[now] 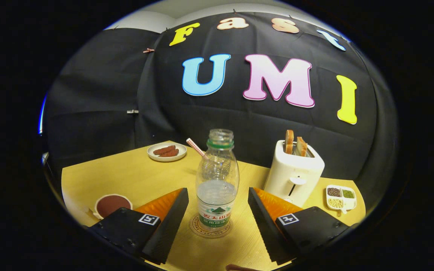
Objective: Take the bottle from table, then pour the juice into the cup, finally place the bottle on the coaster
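Note:
A clear plastic bottle (pixel 217 180) stands upright with no cap, a green ring on its neck and clear liquid filling its lower part. It rests on a round coaster (pixel 196 227) on the yellow table (pixel 126 177). My gripper (pixel 217 192) is open, one finger on each side of the bottle, with a gap on both sides and neither finger touching it. Directly beyond the bottle is a clear cup (pixel 217 167), seen mostly through the bottle. A red-and-white checked straw (pixel 196 147) sticks out of the cup to the left.
A white toaster (pixel 294 175) with two bread slices stands beyond the right finger. A small divided dish of grains (pixel 340 197) lies to its right. A plate of sausages (pixel 167 151) sits at the far left, and a bowl of dark red stuff (pixel 112 205) by the left finger.

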A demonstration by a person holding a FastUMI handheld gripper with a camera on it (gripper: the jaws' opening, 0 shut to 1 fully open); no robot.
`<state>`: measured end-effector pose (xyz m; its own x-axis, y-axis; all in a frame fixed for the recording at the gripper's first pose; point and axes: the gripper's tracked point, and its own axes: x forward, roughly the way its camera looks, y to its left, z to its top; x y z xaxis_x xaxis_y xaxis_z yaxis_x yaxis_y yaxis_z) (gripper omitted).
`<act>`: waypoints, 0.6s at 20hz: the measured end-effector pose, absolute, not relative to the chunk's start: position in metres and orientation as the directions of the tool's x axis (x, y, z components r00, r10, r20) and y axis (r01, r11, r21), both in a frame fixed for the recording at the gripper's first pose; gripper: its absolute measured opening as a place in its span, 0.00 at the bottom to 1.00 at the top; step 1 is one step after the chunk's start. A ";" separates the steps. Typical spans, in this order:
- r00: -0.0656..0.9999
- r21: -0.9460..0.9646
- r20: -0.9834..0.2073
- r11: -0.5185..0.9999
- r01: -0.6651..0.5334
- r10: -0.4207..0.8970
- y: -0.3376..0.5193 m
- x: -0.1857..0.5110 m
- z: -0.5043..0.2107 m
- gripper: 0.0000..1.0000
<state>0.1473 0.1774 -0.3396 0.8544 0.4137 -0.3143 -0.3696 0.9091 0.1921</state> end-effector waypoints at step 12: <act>0.921 0.124 -0.263 0.957 -0.264 0.288 0.113 0.086 -0.220 0.97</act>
<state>0.0856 0.1131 -0.2199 0.9209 0.2879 -0.2629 -0.2637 0.9566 0.1240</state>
